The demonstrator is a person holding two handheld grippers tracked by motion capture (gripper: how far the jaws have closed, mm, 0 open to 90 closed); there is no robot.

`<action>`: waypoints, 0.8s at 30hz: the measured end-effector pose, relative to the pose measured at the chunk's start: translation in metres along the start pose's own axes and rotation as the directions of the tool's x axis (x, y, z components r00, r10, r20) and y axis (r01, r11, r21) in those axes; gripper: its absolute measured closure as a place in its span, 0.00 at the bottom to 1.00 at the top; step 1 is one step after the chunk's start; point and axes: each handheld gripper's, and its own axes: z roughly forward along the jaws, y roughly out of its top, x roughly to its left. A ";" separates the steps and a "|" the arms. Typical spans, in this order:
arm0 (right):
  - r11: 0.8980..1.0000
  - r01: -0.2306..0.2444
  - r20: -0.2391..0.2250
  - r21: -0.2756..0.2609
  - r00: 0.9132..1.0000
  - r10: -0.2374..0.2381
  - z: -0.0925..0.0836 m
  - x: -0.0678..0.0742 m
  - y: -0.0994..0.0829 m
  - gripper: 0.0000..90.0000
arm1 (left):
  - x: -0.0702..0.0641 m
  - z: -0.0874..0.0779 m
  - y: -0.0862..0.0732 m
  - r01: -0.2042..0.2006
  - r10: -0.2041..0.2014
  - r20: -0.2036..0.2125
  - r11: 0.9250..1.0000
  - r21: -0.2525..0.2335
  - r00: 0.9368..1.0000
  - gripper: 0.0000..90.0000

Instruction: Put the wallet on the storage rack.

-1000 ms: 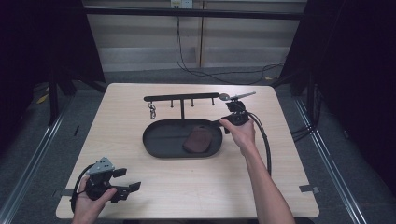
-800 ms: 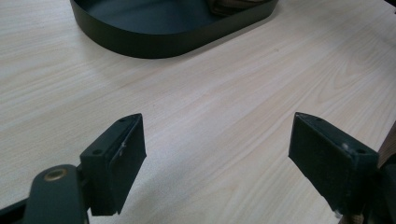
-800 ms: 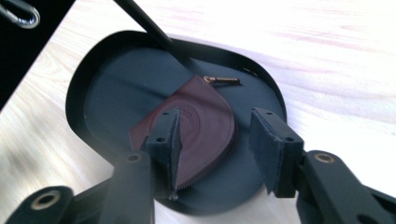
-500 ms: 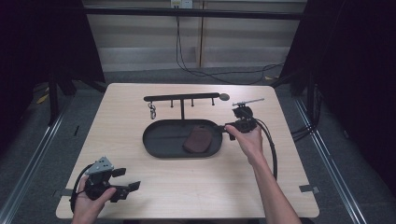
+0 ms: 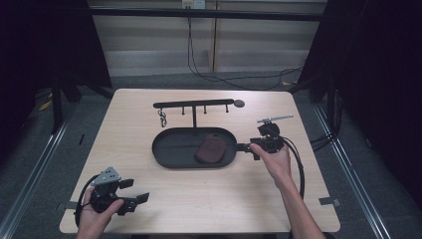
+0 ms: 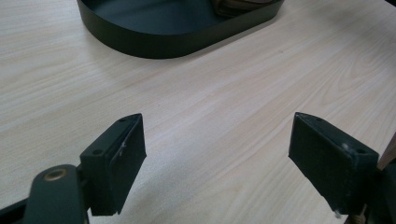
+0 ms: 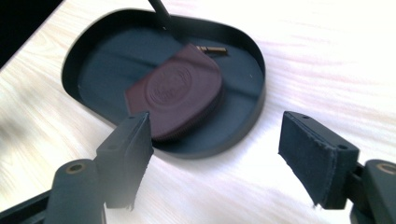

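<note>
High view: the tray sits mid-counter, with the pouch lying in its right half. A rack stands just behind the tray, a key ring hanging near its left end. The right claw lies just off the tray's right rim; its jaws have just been opening, with nothing between them. The left claw rests near the counter's front-left edge, with bare wood between it and the tray.

Left gripper view: the left claw is released, jaws wide over bare counter, the tray well ahead.

Right gripper view: the right claw is released, its left jaw overlapping the tray's near rim; the pouch lies inside, apart from both jaws.
</note>
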 end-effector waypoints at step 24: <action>0.999 0.016 0.056 -0.040 0.998 -0.014 -0.042 -0.004 -0.065 0.23 | 0.001 -0.001 0.000 0.007 -0.007 -0.007 1.000 -0.003 1.000 0.21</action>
